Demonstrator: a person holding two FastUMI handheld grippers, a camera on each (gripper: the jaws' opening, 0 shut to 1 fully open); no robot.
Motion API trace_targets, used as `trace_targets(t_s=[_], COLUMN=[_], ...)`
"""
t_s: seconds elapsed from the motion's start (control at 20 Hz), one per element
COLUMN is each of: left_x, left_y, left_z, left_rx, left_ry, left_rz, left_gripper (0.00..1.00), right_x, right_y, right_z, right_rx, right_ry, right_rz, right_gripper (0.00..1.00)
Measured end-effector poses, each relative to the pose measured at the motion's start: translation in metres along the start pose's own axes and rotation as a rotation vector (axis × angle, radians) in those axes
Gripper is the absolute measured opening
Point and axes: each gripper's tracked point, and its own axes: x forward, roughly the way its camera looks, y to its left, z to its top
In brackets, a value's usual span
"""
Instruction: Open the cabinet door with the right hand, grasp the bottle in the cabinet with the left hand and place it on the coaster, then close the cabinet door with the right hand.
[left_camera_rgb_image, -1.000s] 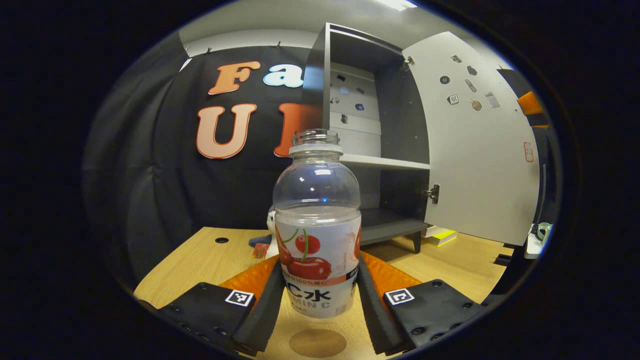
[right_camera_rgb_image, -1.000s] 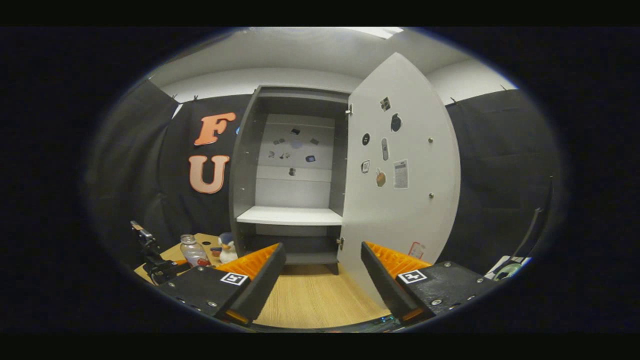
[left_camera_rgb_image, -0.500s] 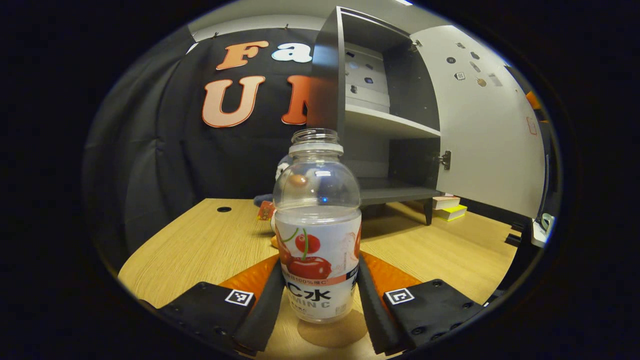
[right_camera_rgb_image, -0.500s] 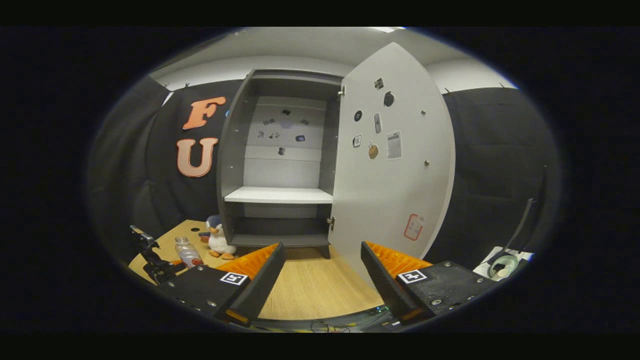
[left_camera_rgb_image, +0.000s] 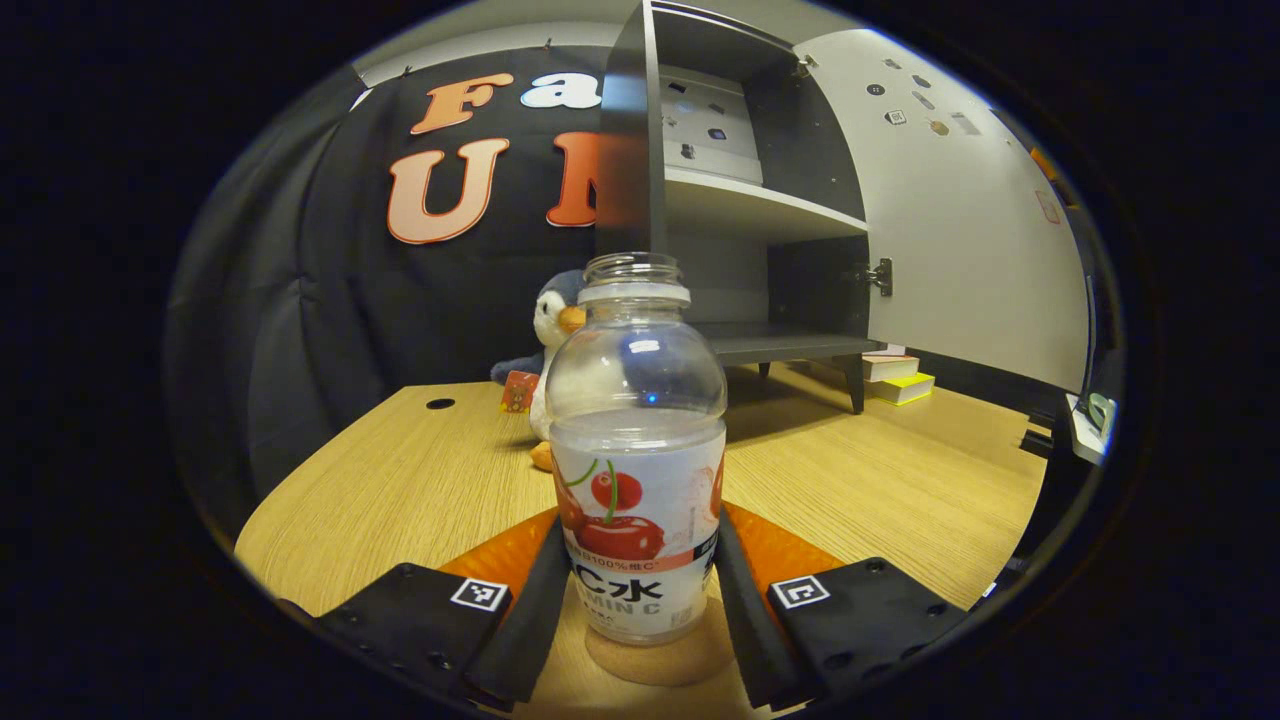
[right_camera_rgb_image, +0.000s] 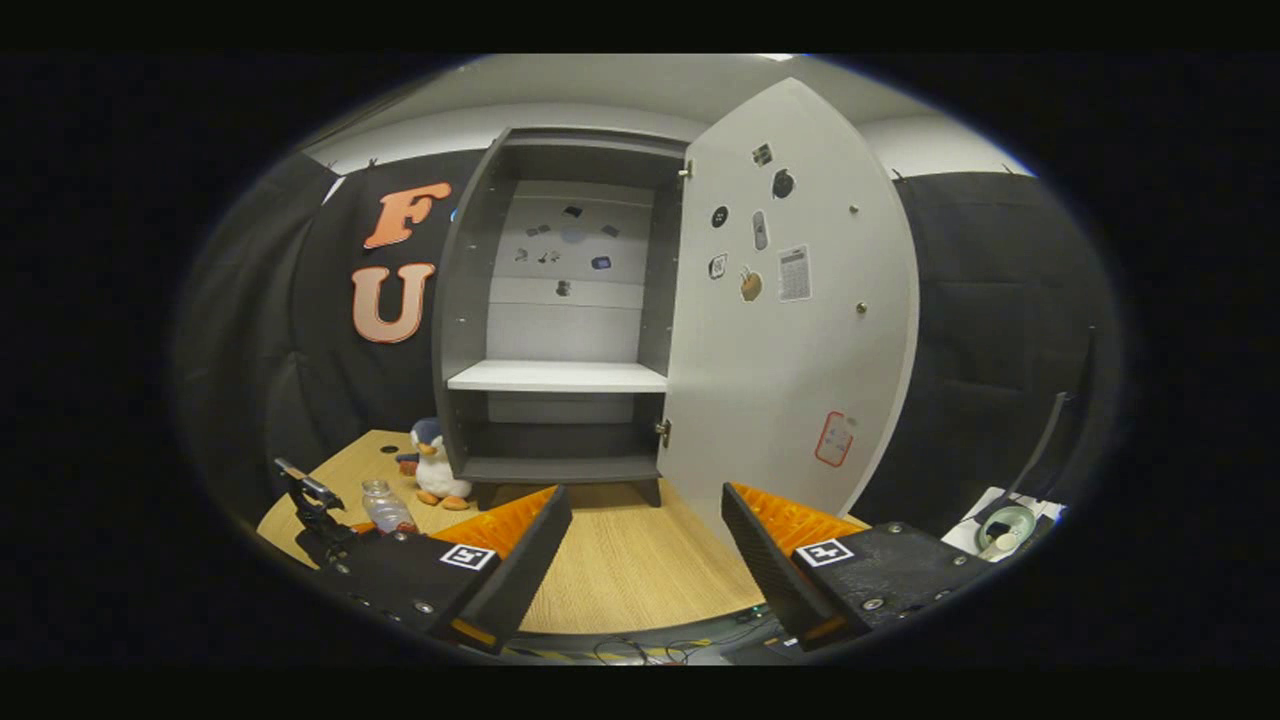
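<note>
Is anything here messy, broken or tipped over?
Nothing is spilled or broken. The bottle stands upright on the coaster, held by the left hand-held gripper. It has no cap. The cabinet door hangs wide open, which fits the job, and the toy penguin stands upright.

One bottle, centre frame; one coaster beneath it; one toy penguin behind; one cabinet with one door; two books at right; two tongs.

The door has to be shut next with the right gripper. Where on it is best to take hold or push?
Probably the door's free edge, facing the right gripper: it stands wide open, hinged to the cabinet on its left. Come from its outer face and swing it leftwards.
</note>
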Motion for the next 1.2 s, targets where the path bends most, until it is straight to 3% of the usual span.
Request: trace_targets(t_s=[0.25, 0.3, 0.4, 0.5, 0.55, 1.2], left_x=[-0.009, -0.011, -0.013, -0.015, -0.017, -0.011], left_y=[-0.001, -0.002, -0.004, -0.006, -0.006, -0.005], left_z=[-0.004, -0.004, -0.005, -0.005, -0.006, -0.012], left_rx=[-0.015, -0.013, -0.008, -0.003, -0.001, -0.021], left_ry=[0.015, 0.018, 0.020, 0.019, 0.017, 0.068], left_rz=[0.010, 0.010, 0.009, 0.008, 0.008, 0.021], left_gripper=[0.81, 0.81, 0.81, 0.81, 0.81, 0.86], right_x=[0.004, 0.005, 0.006, 0.007, 0.007, 0.011], right_y=[0.005, 0.006, 0.008, 0.009, 0.010, 0.015], right_z=[-0.001, -0.002, -0.002, -0.002, -0.001, 0.001], right_rx=[0.005, 0.009, 0.012, 0.013, 0.013, 0.016], right_ry=[0.008, 0.009, 0.012, 0.010, 0.009, 0.019], right_rz=[0.016, 0.020, 0.029, 0.035, 0.037, 0.061], right_gripper=[0.94, 0.89, 0.93, 0.89, 0.93, 0.93])
